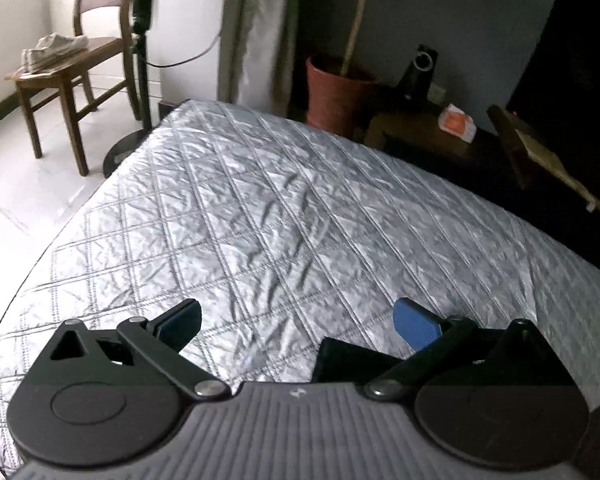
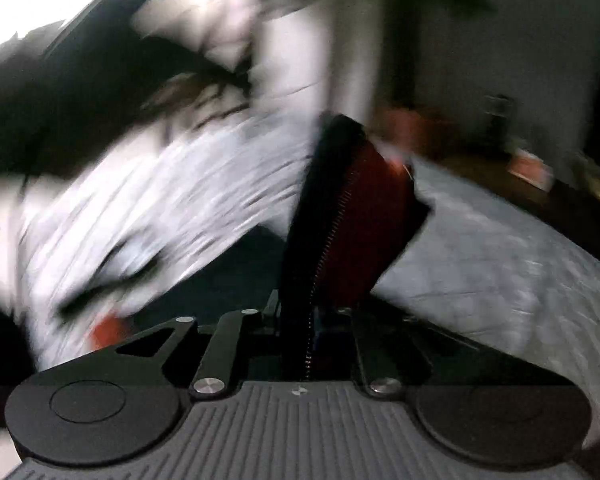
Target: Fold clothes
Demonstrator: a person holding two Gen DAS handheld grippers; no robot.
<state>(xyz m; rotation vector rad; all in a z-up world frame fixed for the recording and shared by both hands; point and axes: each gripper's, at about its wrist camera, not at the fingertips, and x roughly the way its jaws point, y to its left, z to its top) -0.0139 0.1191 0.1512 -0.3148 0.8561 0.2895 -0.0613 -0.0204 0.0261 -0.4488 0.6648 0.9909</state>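
In the left wrist view my left gripper (image 1: 298, 324) is open and empty, held just above the silver quilted bedspread (image 1: 284, 216). In the right wrist view my right gripper (image 2: 306, 316) is shut on a black garment with a dark red lining and a zipper (image 2: 340, 216). The garment stands up from the jaws, lifted over the bedspread (image 2: 480, 264). This view is heavily motion-blurred. A pale blurred mass (image 2: 140, 208) fills the left half; I cannot tell what it is.
Beyond the bed's far corner stand a wooden chair (image 1: 60, 80) with shoes on it, a fan stand (image 1: 140, 60), a terracotta pot (image 1: 336, 92) and a dark low table (image 1: 440, 136) with a speaker. The bed edge falls off to white floor at left.
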